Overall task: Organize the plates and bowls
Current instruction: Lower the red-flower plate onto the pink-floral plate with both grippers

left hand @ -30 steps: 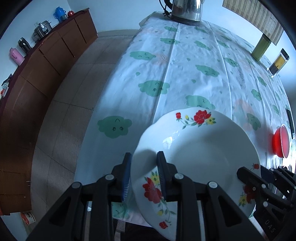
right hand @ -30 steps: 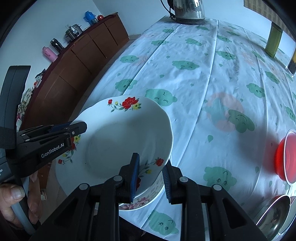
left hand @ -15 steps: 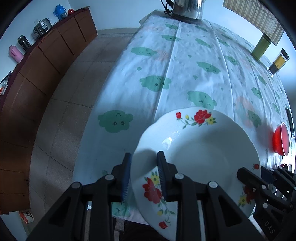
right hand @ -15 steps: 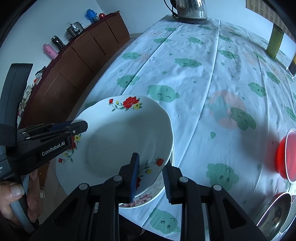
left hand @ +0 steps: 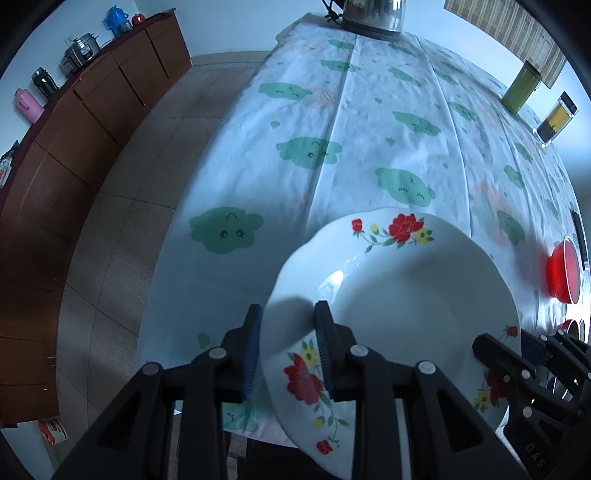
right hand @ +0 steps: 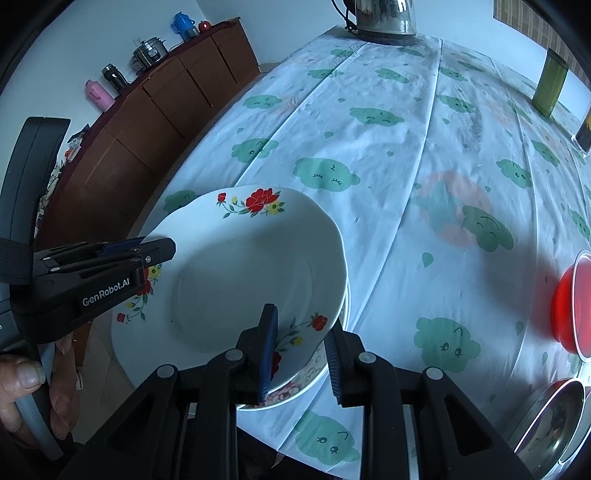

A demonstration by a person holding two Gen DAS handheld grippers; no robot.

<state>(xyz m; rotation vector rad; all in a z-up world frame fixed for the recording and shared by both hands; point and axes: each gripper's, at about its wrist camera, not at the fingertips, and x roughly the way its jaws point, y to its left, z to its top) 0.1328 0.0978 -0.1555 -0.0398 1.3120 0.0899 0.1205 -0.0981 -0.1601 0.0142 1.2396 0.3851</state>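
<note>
A white plate with red flowers (left hand: 406, 295) hangs over the near left corner of the table, held by both grippers. My left gripper (left hand: 288, 332) is shut on its left rim, one blue pad above and one below. At the opposite rim my right gripper (right hand: 301, 339) is shut on the same plate (right hand: 240, 277). Just beneath it lies a second floral plate (right hand: 295, 389) on the cloth, mostly hidden. The left gripper (right hand: 162, 247) shows in the right wrist view, and the right gripper (left hand: 495, 343) in the left wrist view.
A red bowl (right hand: 569, 302) and a metal bowl (right hand: 554, 417) sit to the right. A steel kettle (left hand: 369, 14), a green canister (left hand: 521, 88) and a jar (left hand: 556, 118) stand at the far end. The table edge (left hand: 177, 295) drops to the floor; a brown sideboard (left hand: 92, 110) lines the wall.
</note>
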